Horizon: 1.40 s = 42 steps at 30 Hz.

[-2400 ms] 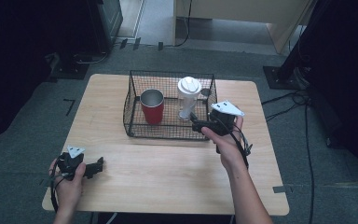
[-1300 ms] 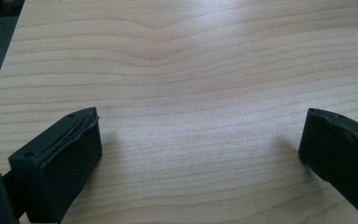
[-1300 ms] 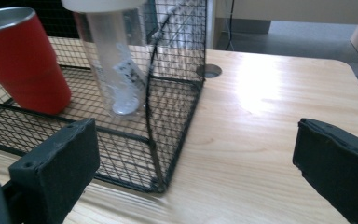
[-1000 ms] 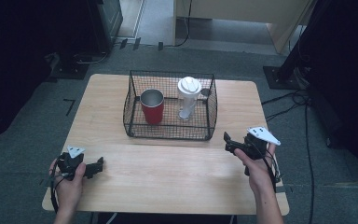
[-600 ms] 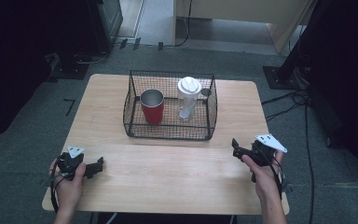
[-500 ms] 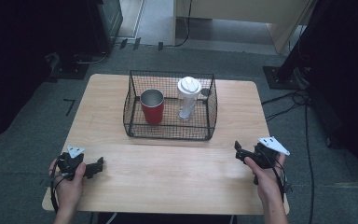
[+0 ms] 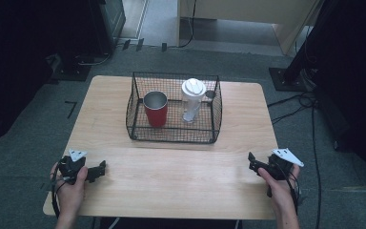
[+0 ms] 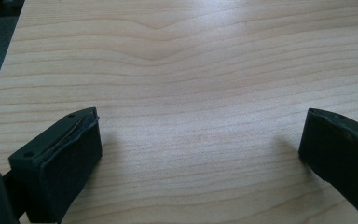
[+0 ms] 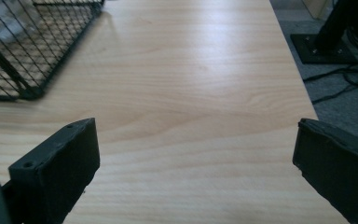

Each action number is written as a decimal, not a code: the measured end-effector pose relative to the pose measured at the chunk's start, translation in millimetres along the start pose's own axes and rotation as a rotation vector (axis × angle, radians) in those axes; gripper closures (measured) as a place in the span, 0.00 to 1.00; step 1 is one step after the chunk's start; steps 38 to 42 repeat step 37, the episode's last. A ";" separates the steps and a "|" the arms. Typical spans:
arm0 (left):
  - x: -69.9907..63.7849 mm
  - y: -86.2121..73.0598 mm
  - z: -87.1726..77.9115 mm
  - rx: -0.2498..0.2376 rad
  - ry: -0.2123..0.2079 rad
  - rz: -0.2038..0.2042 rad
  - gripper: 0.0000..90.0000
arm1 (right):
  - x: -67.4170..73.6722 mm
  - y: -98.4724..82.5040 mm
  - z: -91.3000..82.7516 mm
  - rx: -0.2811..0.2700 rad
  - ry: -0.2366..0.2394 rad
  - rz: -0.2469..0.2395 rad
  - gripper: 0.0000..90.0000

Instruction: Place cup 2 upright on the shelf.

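Note:
A black wire basket (image 7: 173,134) stands on the far half of the wooden table (image 7: 181,167). Inside it a red cup (image 7: 156,109) stands upright on the left and a clear tumbler with a white lid (image 7: 192,99) on the right. My left gripper (image 7: 101,168) rests at the table's near left, open, with only bare wood between its jaws (image 8: 191,154). My right gripper (image 7: 251,161) sits at the near right, open and empty (image 9: 196,154). The basket's corner (image 9: 23,56) shows at the upper left of the right gripper view.
The table's right edge (image 9: 303,88) runs close to my right gripper, with grey floor and cables (image 9: 345,79) beyond it. A dark stand base (image 7: 290,78) sits on the floor past the table's far right corner. Bare wood lies between the grippers.
My right gripper has drawn back from the basket's right side to the table's near right edge. The left gripper has stayed put.

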<state>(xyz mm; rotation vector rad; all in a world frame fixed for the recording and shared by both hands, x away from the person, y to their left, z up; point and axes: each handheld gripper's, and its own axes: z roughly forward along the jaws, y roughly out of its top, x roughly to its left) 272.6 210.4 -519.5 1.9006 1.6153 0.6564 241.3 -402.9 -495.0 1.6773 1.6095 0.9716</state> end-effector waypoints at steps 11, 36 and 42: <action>0.0 0.0 0.0 0.000 0.000 0.000 0.00 | -23.8 -23.0 -0.9 0.076 -0.057 0.012 0.00; -0.1 0.0 0.0 0.000 0.000 -0.001 0.00 | -25.1 -36.2 0.2 0.197 -0.072 -0.031 0.00; -0.1 0.0 0.0 0.000 0.000 -0.001 0.00 | -25.3 -36.2 0.1 0.197 -0.074 -0.028 0.00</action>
